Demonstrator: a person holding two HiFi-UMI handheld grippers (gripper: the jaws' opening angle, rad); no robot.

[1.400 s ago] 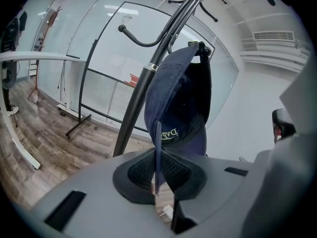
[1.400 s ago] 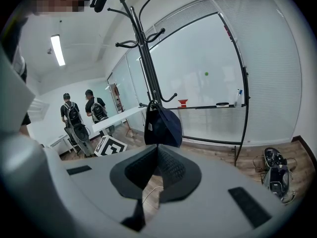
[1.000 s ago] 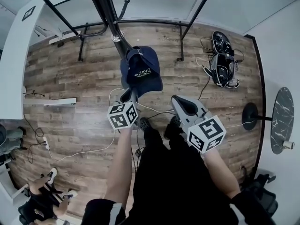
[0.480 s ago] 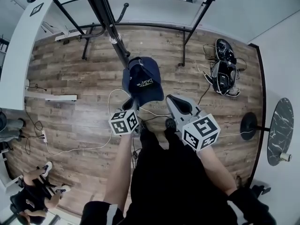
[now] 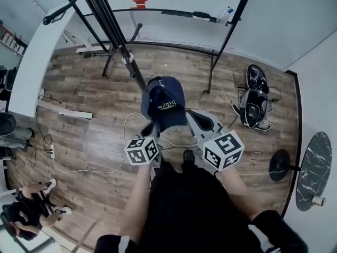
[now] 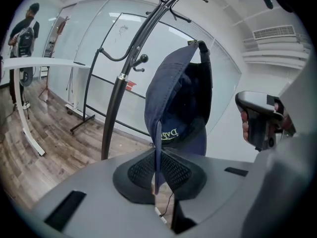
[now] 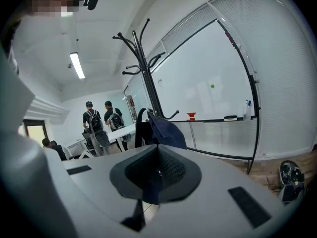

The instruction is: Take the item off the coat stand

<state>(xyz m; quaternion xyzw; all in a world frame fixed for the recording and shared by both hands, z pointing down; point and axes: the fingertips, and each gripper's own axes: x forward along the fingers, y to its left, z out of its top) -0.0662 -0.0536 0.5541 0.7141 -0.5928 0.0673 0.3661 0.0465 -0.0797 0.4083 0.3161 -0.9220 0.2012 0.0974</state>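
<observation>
Clenching one navy cap (image 5: 166,101) together, left claw (image 5: 150,127) and right claw (image 5: 192,116), near one coat stand (image 5: 112,36).

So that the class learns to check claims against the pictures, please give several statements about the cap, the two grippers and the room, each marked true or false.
1. The left gripper is shut on the brim of the dark blue fabric cap. True.
2. The right gripper is open and empty. False: it is shut on an edge of the same cap.
3. The cap is plain, without lettering. False: light lettering shows on it.
4. A small red object sits on the whiteboard's ledge. True.
5. The floor is of brown wood-look planks. True.
</observation>
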